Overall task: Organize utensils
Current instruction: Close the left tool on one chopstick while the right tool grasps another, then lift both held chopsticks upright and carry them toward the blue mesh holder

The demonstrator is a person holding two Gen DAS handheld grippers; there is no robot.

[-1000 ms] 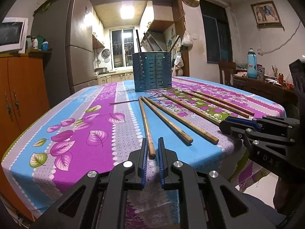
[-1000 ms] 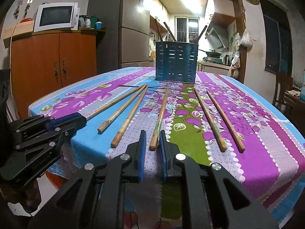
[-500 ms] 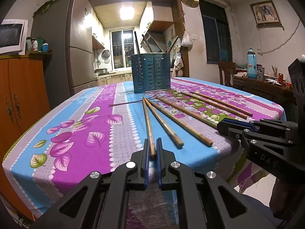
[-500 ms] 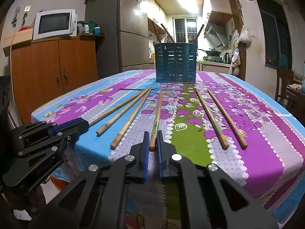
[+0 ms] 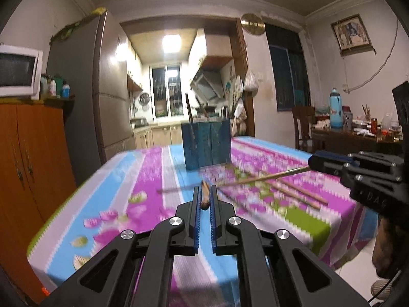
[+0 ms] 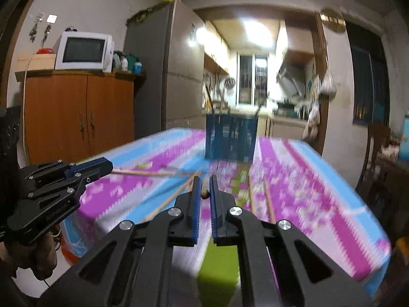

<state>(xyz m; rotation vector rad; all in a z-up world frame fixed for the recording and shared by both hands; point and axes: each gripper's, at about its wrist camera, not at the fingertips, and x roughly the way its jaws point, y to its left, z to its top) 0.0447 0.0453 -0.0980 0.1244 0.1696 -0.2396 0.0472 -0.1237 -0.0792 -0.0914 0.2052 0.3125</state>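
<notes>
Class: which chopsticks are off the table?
Two: one in the left tool, one in the right tool. The rest lie on the tablecloth.

The tablecloth (image 5: 143, 179) is smeared by motion blur in both views, its leaf pattern unreadable. The holder (image 5: 207, 145) is blurred too; its slots cannot be made out, and what stands in it is unclear. The loose chopsticks (image 5: 294, 194) on the cloth blur into streaks, so their count is uncertain. The left hand (image 6: 38, 258) is cut off by the frame edge.
</notes>
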